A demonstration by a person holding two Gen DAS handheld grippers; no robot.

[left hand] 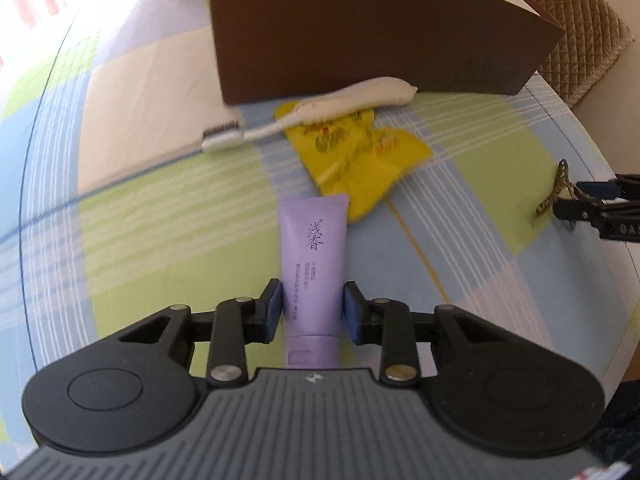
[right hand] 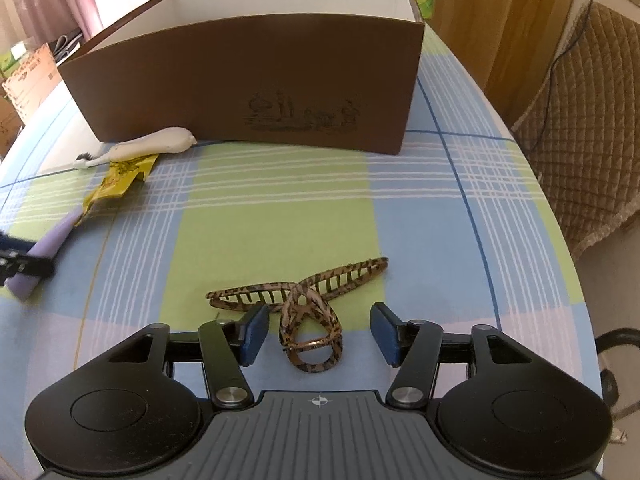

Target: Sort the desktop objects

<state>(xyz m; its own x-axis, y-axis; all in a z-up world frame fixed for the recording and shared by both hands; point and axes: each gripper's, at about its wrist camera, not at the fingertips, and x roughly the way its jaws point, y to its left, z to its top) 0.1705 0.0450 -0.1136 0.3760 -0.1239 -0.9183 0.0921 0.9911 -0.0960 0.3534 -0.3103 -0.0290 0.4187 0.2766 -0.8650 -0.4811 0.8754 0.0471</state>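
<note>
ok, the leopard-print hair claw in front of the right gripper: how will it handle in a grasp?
The hair claw looks like thin, rigid plastic, so probably light. Its glossy curved loops may slip or twist between the right gripper fingers, which stand open on either side of it. The slim teeth look breakable, so a gentle squeeze seems wise. It lies flat on the tablecloth, so rolling seems unlikely.

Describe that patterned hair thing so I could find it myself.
Start at the big brown box on the checked tablecloth. Nearer than it, between the right gripper's open fingers, lies the hair claw clip. It alone is leopard-spotted brown with comb-like teeth.
</note>
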